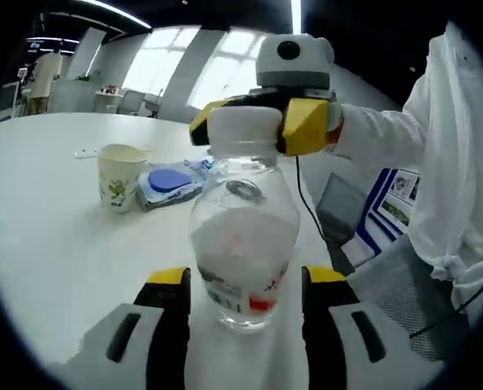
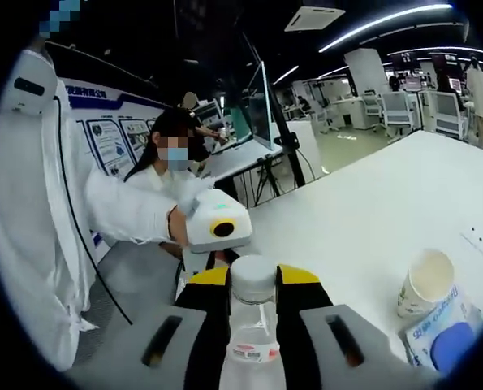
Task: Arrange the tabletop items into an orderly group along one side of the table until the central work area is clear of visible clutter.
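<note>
A: Where is the bottle?

B: The clear plastic bottle (image 1: 245,248) stands upright on the white table (image 1: 54,244), close to the table's edge. In the left gripper view the left gripper (image 1: 245,325) has its 2 jaws spread, 1 on each side of the bottle's lower body; whether they touch it I cannot tell.

A: And the other tool?

B: The right gripper (image 1: 261,126) comes in at the top of that view, its yellow-and-black jaws pinching the bottle's white cap (image 1: 243,130). In the right gripper view the same cap (image 2: 252,276) sits between the jaws of the right gripper (image 2: 253,301), pressed from both sides, with the bottle's neck (image 2: 253,337) below it.

A: What else is on the table?

B: A paper cup (image 1: 121,175) with a green print stands upright, well apart from the bottle. Just beside it lies a pack of wipes (image 1: 170,185) with a blue lid. In the right gripper view the cup (image 2: 426,284) and the pack (image 2: 444,337) sit at the lower right, touching or nearly so. A small flat object (image 1: 87,152) lies farther back; too small to tell what.

A: Anything in the way?

B: A person in a white coat (image 2: 131,207) stands just beyond the table's edge, and a black cable (image 1: 306,199) hangs near the bottle.
</note>
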Available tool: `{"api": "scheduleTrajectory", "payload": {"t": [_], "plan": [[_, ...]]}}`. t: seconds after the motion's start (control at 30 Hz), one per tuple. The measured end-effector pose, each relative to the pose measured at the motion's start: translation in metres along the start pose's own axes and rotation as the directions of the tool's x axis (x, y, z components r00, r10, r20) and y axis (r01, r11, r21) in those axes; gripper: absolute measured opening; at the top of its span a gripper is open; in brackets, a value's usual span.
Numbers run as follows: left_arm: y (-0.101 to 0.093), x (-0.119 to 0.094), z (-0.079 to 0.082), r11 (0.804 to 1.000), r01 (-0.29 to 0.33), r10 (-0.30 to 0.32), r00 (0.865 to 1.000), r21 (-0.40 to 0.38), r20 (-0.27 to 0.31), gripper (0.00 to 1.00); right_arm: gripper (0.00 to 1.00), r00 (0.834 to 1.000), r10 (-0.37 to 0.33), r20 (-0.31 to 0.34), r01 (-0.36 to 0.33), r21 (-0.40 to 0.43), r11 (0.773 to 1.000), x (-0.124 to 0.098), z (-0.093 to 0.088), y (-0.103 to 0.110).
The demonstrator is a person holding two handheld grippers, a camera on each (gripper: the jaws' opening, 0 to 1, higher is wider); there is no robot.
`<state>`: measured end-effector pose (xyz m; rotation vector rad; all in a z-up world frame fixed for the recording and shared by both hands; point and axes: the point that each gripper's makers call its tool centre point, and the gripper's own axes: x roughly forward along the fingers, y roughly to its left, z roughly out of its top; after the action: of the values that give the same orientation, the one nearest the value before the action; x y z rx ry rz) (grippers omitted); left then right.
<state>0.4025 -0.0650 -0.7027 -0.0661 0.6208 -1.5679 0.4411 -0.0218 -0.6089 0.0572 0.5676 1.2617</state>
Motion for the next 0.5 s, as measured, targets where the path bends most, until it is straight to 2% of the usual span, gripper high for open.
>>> {"api": "scheduleTrajectory", "payload": {"t": [0.13, 0.2, 0.5], "plan": [[-0.0031, 0.0045, 0.0001, 0.999, 0.035, -0.034, 0.999, 0.032, -0.015, 0.42, 0.18, 1.0, 0.008, 0.01, -0.008, 0.003, 1.0, -0.0046, -0.001, -0.0011], [-0.0022, 0.0068, 0.0017, 0.998, 0.031, -0.03, 0.999, 0.056, -0.015, 0.42, 0.18, 1.0, 0.007, 0.016, -0.007, 0.007, 1.0, -0.007, -0.0015, -0.0024], [0.0023, 0.0043, 0.0028, 0.998, -0.008, 0.01, 1.0, 0.064, -0.029, 0.41, 0.18, 0.999, 0.024, 0.023, -0.024, -0.004, 1.0, -0.0032, 0.0017, 0.0006]]}}
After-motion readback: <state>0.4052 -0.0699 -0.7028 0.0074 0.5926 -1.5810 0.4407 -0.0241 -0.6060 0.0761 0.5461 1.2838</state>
